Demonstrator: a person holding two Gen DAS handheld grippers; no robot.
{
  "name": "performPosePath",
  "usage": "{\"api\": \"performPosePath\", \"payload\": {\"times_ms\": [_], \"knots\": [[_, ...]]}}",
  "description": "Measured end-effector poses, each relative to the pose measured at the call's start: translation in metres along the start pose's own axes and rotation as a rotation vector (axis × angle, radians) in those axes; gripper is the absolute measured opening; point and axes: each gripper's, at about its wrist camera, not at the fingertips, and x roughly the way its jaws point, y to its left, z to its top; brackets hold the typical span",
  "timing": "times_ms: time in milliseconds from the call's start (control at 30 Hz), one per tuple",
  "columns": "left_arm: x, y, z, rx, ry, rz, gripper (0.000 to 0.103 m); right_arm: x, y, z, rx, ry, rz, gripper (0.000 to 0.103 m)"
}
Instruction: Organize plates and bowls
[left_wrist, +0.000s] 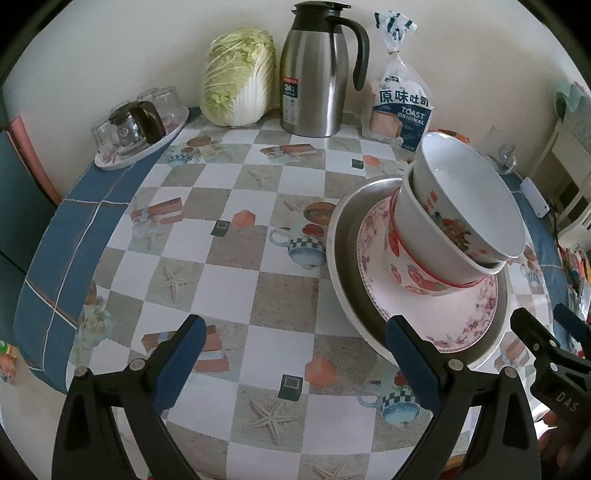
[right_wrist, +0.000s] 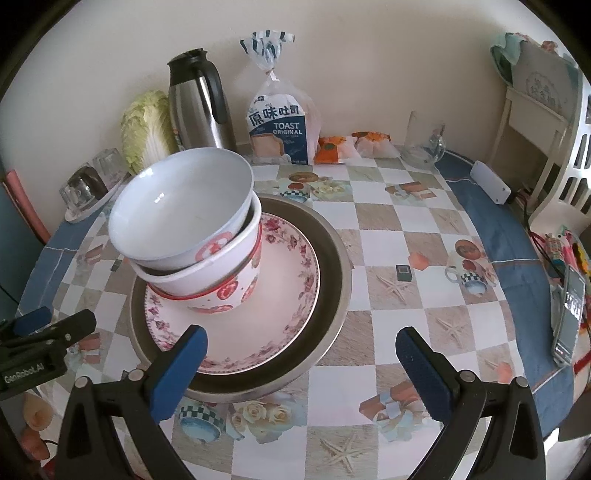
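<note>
Checkered tablecloth (right_wrist: 424, 266) holds stacked bowls (right_wrist: 192, 236) on plates (right_wrist: 295, 266), ahead of both empty, spread claws.

The clear plastic bread bag with a blue label (right_wrist: 279, 129) reads "原味吐司" above "TOAST ORIGINAL". The tall stainless-steel thermos jug (left_wrist: 316, 74) bears a small sticker showing "24". The left gripper (right_wrist: 44, 345), black, carries "GenRobot.AI"; the right gripper (left_wrist: 554, 350) shows "DAS".
</note>
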Motion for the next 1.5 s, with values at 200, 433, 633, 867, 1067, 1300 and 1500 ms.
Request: {"api": "performPosePath", "payload": {"times_ms": [200, 433, 633, 867, 1067, 1300, 1500], "knots": [[0.0005, -0.0051, -0.0003, 0.021, 0.001, 0.001, 0.098, 0.0018, -0.0013, 0.0001, 0.001, 0.007, 0.002, 0.103], [0.0022, -0.0081, -0.0010, 0.029, 0.009, -0.005, 0.098, 0.0028, -0.0014, -0.0002, -0.003, 0.013, 0.002, 0.103], [0.0026, -0.0083, -0.0015, 0.032, 0.009, -0.008, 0.098, 0.0039, -0.0010, -0.0010, -0.006, 0.018, 0.000, 0.103], [0.0026, -0.0085, -0.0014, 0.031, 0.009, -0.013, 0.098, 0.0047, -0.0008, -0.0012, -0.010, 0.022, -0.002, 0.103], [0.0022, -0.0090, -0.0006, 0.027, 0.008, -0.027, 0.098, 0.0052, -0.0006, -0.0013, -0.012, 0.025, -0.003, 0.103], [0.0017, -0.0085, -0.0015, 0.022, 0.008, -0.030, 0.098, 0.0050, -0.0005, -0.0008, -0.012, 0.026, -0.003, 0.103], [0.0019, -0.0085, -0.0013, 0.022, 0.009, -0.031, 0.098, 0.0062, -0.0007, -0.0022, -0.014, 0.028, -0.003, 0.103]]}}
